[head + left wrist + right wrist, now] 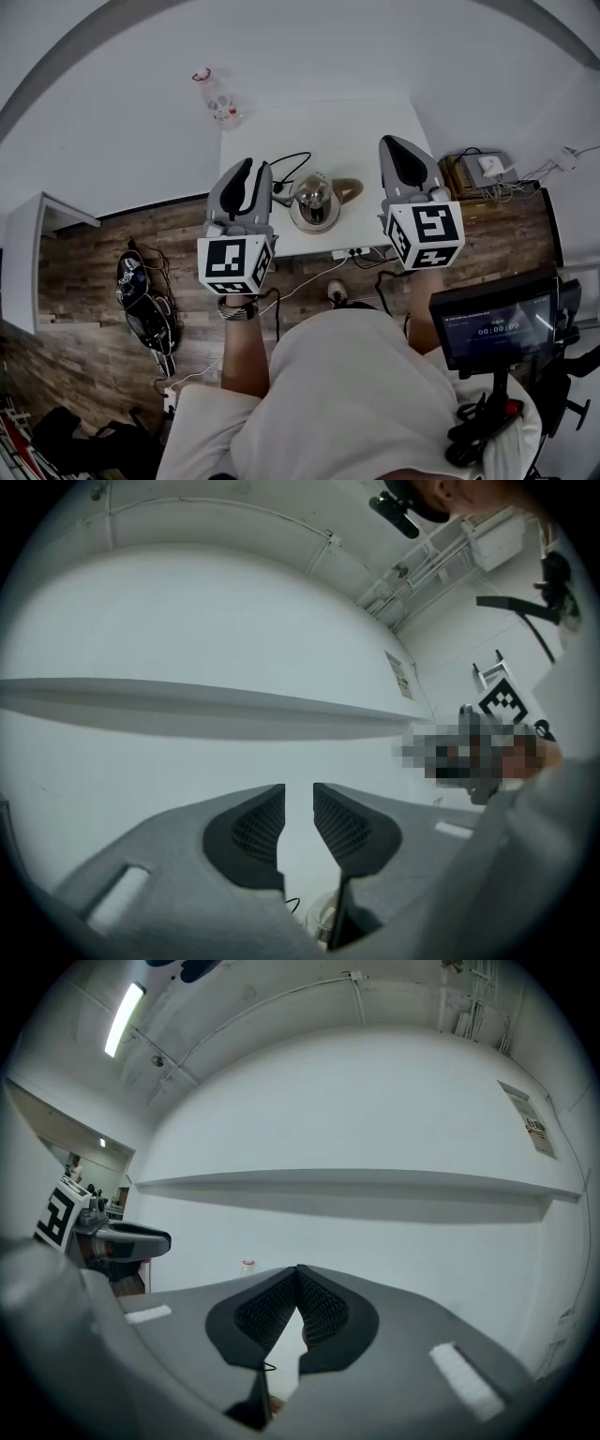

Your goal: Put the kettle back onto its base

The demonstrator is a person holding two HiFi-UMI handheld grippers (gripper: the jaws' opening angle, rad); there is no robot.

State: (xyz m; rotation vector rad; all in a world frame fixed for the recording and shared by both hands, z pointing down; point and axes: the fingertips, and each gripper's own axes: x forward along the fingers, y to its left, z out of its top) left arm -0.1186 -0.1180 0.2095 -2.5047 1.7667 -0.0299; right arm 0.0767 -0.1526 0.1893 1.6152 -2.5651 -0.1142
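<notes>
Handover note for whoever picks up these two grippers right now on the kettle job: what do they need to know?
Left gripper: jaws slightly apart, nothing between them, pointing level.
Right gripper: shut, empty, pointing level.
Kettle: upright mid-table, between the two grippers in the head view; neither touches it. It appears to sit on its round base.
Done: the kettle looks placed and released.
Left: probably only to check that it sits flat on the base.

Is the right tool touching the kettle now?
Apart. In the head view, bare table shows between the right tool and the kettle; in the right gripper view its jaws are shut with nothing between them.
</notes>
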